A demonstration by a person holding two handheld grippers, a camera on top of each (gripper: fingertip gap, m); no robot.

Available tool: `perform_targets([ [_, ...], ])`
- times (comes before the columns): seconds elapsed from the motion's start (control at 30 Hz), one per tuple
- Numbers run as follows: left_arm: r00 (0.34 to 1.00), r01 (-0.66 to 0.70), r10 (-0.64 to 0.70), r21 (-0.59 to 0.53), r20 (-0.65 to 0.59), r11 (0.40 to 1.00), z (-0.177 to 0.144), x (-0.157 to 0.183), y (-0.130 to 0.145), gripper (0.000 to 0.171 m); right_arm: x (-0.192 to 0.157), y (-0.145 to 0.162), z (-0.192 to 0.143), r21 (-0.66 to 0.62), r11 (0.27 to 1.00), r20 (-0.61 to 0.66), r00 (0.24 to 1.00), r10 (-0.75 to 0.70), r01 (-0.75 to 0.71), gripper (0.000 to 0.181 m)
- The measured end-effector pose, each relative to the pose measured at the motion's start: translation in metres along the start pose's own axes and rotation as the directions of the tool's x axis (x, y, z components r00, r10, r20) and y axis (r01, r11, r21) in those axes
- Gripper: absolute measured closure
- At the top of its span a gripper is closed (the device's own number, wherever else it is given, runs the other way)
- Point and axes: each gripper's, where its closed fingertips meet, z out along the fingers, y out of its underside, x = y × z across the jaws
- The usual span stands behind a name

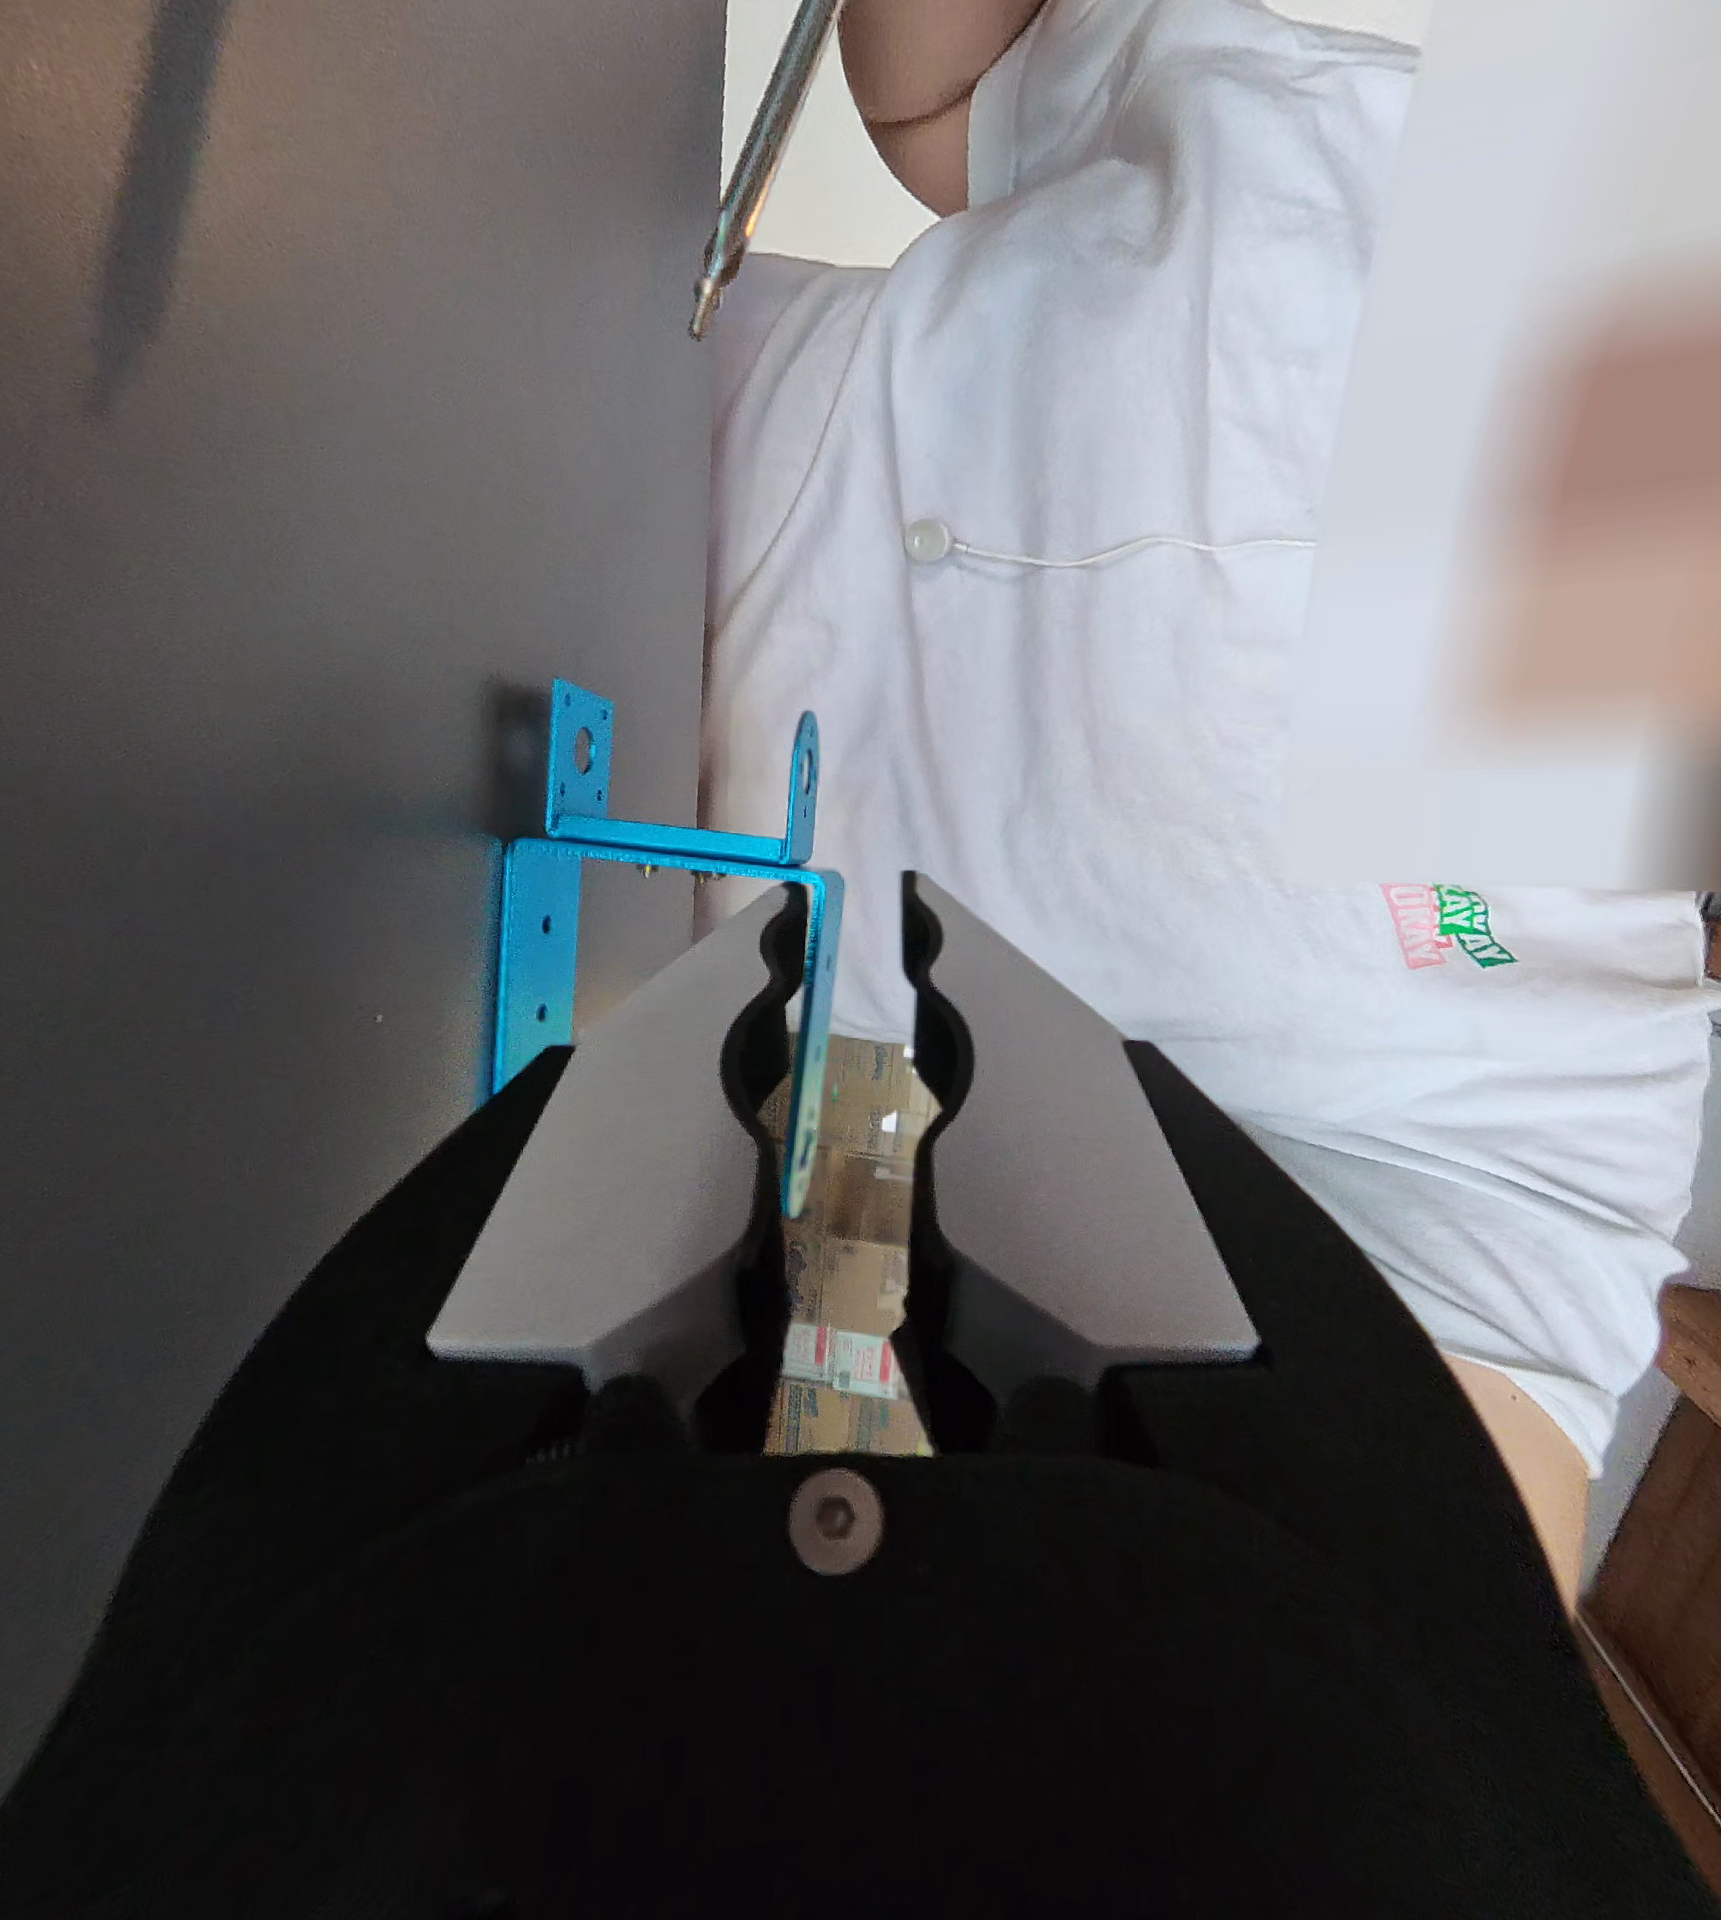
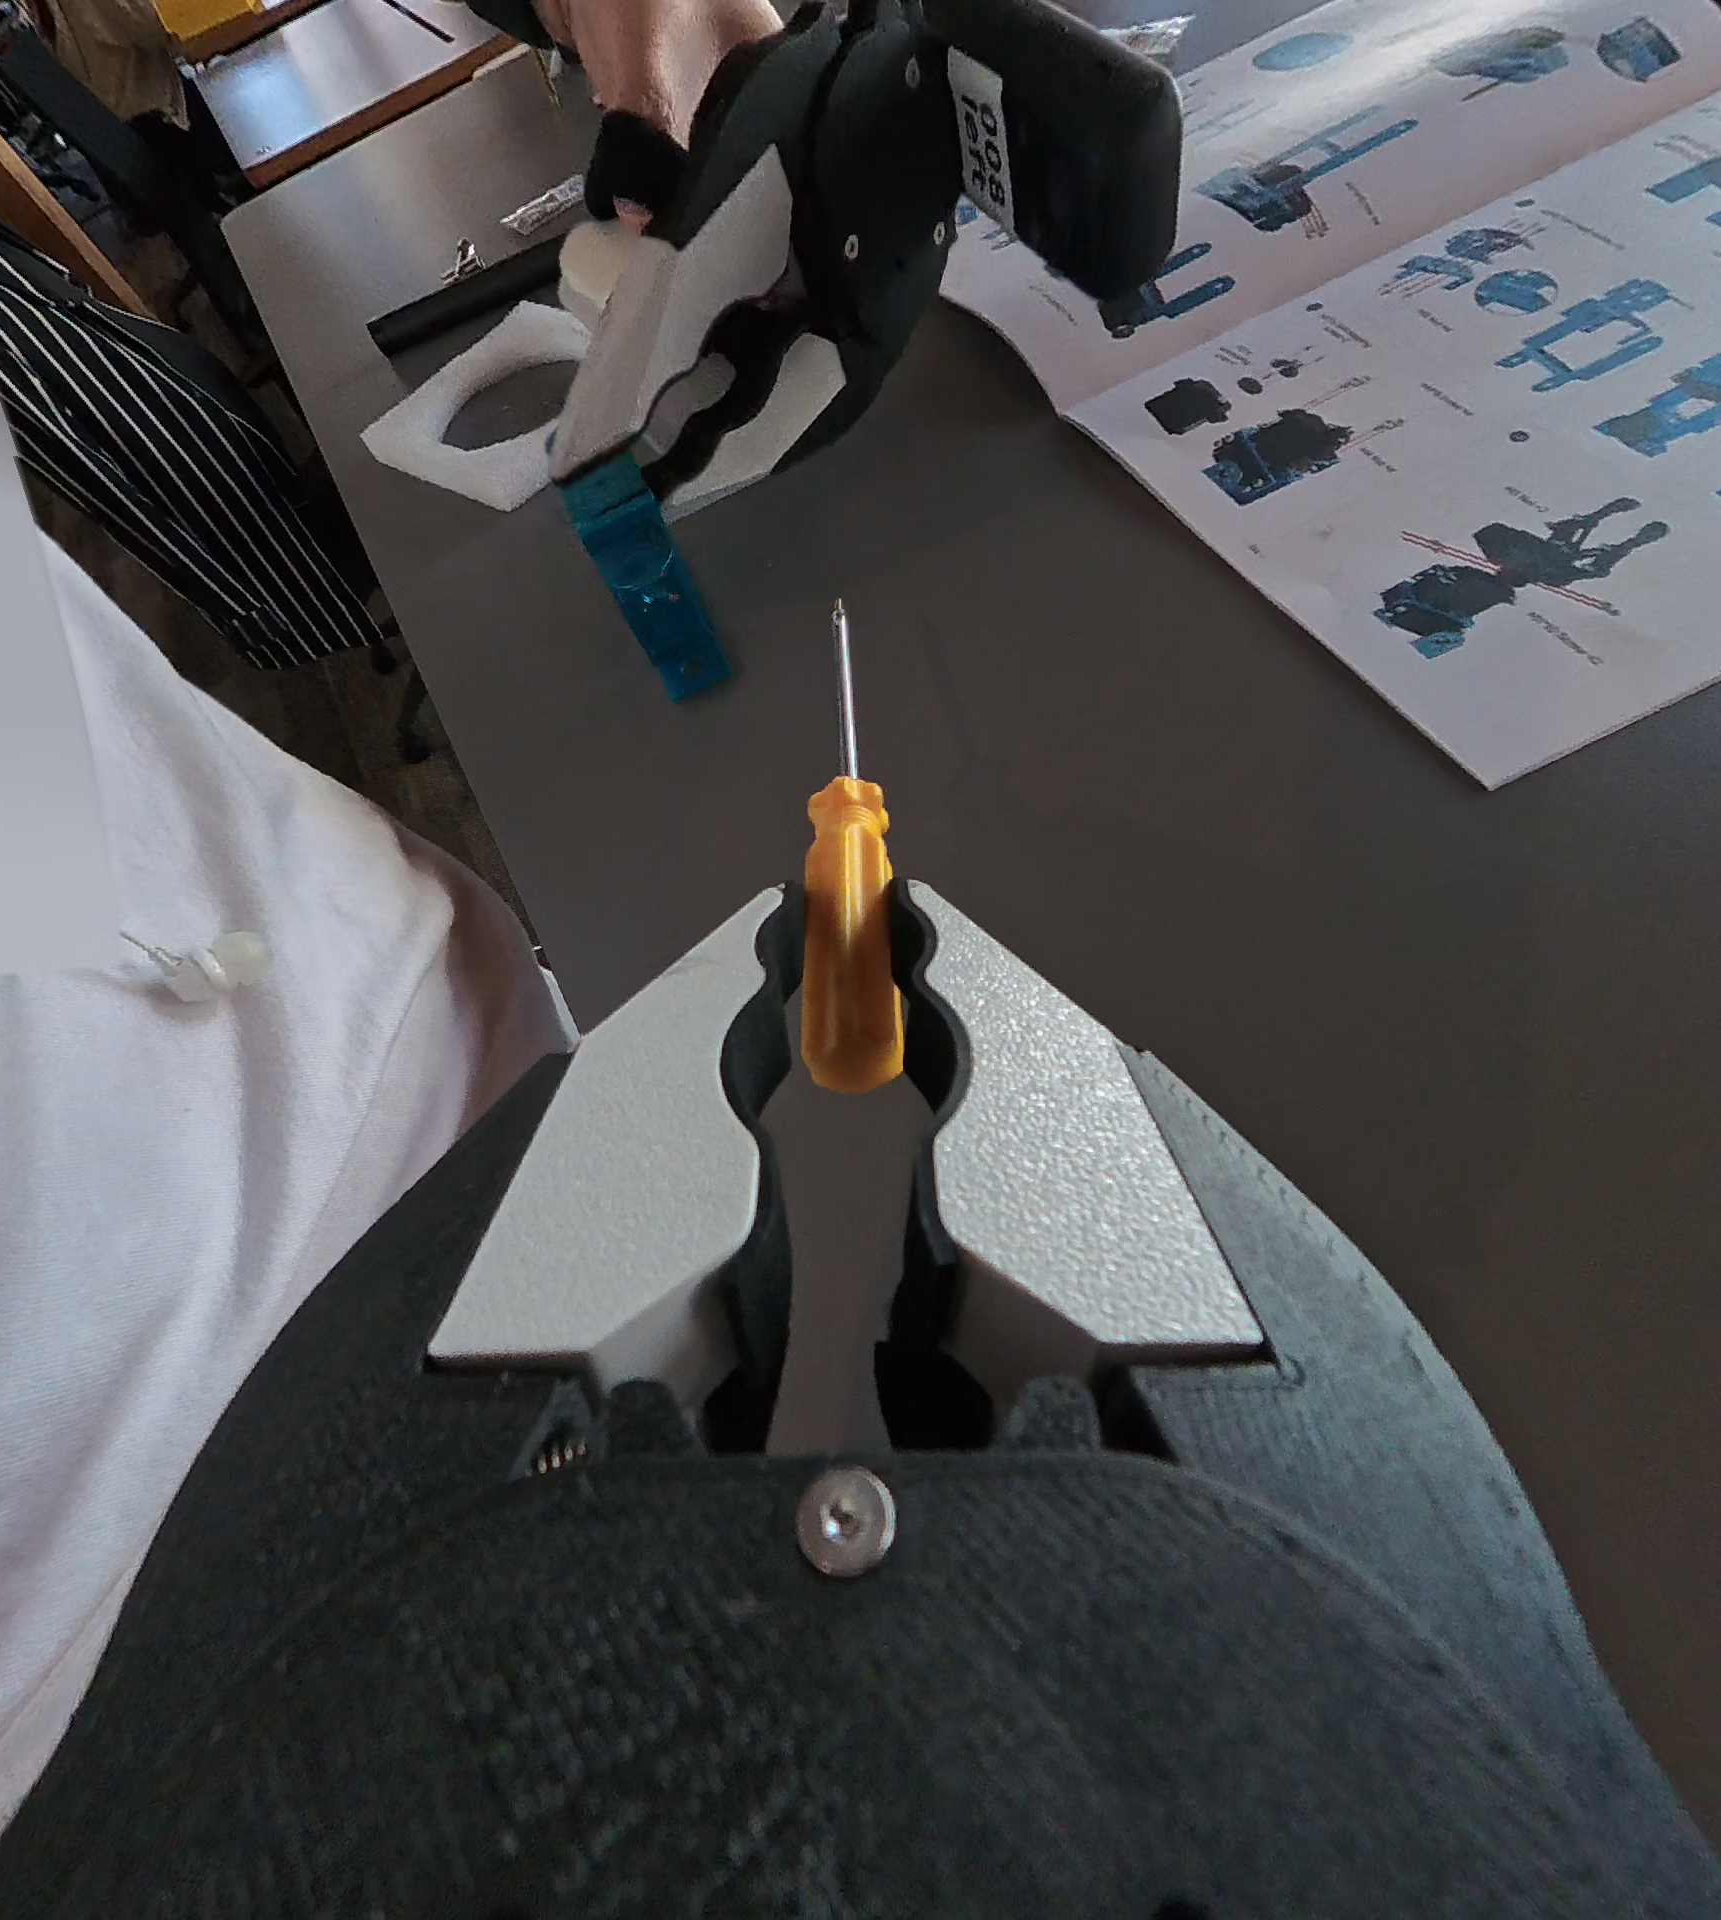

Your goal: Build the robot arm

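A blue metal bracket assembly (image 1: pixel 664 831), two U-shaped pieces joined back to back, lies on its side on the dark grey table (image 1: pixel 264 623). My left gripper (image 1: pixel 848 888) is open around one of its legs. That leg lies against the left finger, with a gap to the right finger. In the right wrist view the bracket (image 2: pixel 648 582) sticks out below the left gripper (image 2: pixel 627 468). My right gripper (image 2: pixel 845 894) is shut on the orange handle of a screwdriver (image 2: pixel 851 966). Its thin shaft points forward above the table, a short way right of the bracket. The shaft tip also shows in the left wrist view (image 1: pixel 731 208).
An open instruction booklet (image 2: pixel 1458 416) with blue part pictures lies at the right of the table (image 2: pixel 1147 831). A white foam insert (image 2: pixel 440 426), a black tube (image 2: pixel 461 312) and small parts bags (image 2: pixel 534 213) sit behind the left gripper. A person in a white shirt (image 1: pixel 1043 623) is close by. There is about 15 cm between the tips of the two grippers.
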Motion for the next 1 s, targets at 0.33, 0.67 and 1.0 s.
perform_targets([
  [0.33,0.824,-0.342,0.168,0.238,0.541,0.909,-0.036,0.003,-0.007,0.130,-0.001,-0.001,0.008,-0.007,1.000,0.009,1.000,-0.012,0.012,0.167],
  [0.67,-0.279,-0.510,0.255,-0.368,0.926,0.778,-0.028,-0.024,0.018,0.119,0.005,-0.002,0.011,-0.023,1.000,0.009,1.000,0.014,-0.014,0.167],
  [1.0,-0.532,-0.412,0.357,-0.603,0.767,0.683,-0.045,-0.020,0.001,0.164,0.003,-0.012,0.013,-0.044,0.998,0.029,0.999,-0.034,0.036,0.167],
])
